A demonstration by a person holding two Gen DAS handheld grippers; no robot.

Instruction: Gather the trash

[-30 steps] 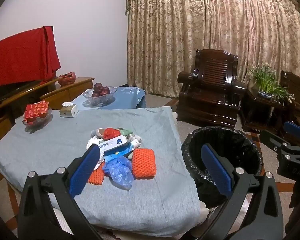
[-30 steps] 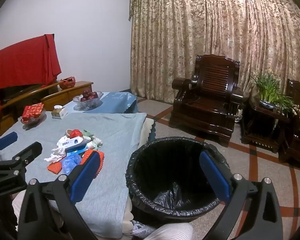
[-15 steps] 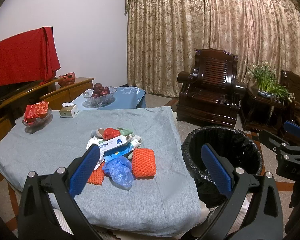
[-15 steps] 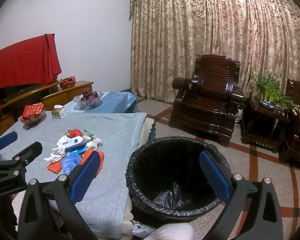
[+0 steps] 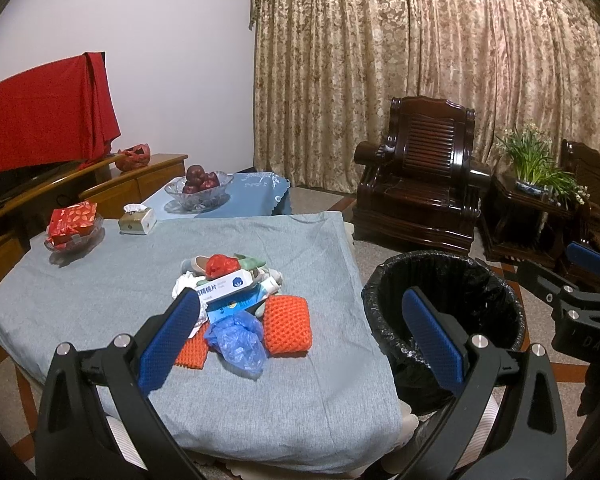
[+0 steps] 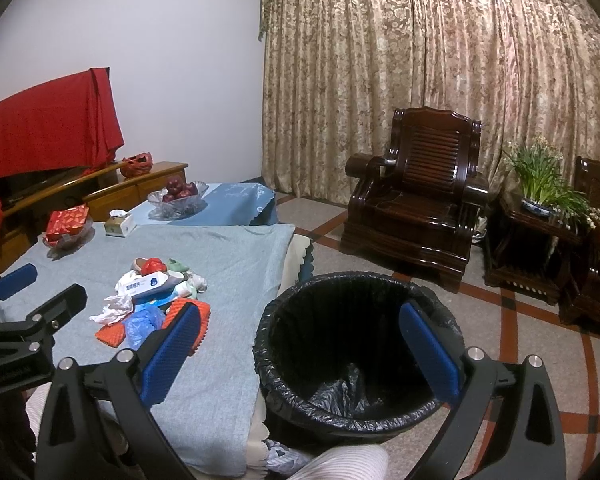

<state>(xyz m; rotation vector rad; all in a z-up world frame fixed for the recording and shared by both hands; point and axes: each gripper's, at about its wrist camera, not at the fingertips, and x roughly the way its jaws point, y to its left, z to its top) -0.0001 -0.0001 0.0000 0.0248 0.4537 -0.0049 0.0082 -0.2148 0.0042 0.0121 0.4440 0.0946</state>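
Trash pile [image 5: 236, 300] sits mid-table on the grey cloth [image 5: 260, 380], straight ahead of the left gripper [image 5: 300, 336], slightly left of its centre line; left gripper spread wide, holding nothing, hovering above the near table edge. Nearest pieces: blue plastic bag [image 5: 238, 340], then the orange foam net [image 5: 287, 330] just right of it, long side running near-to-far; white box [image 5: 224, 286] lies across the pile, long axis left-right. Bin with black liner [image 6: 356, 352] stands on the floor just right of the table, directly under the right gripper [image 6: 300, 354], which is also spread and empty. Left hand looks nearer the pile, so it likely picks first, then carries right to the bin. Fruit bowl [image 5: 198, 192], tissue box [image 5: 137, 221] and red packet dish [image 5: 73, 228] are far left, well apart from the pile, nothing blocking the reach.
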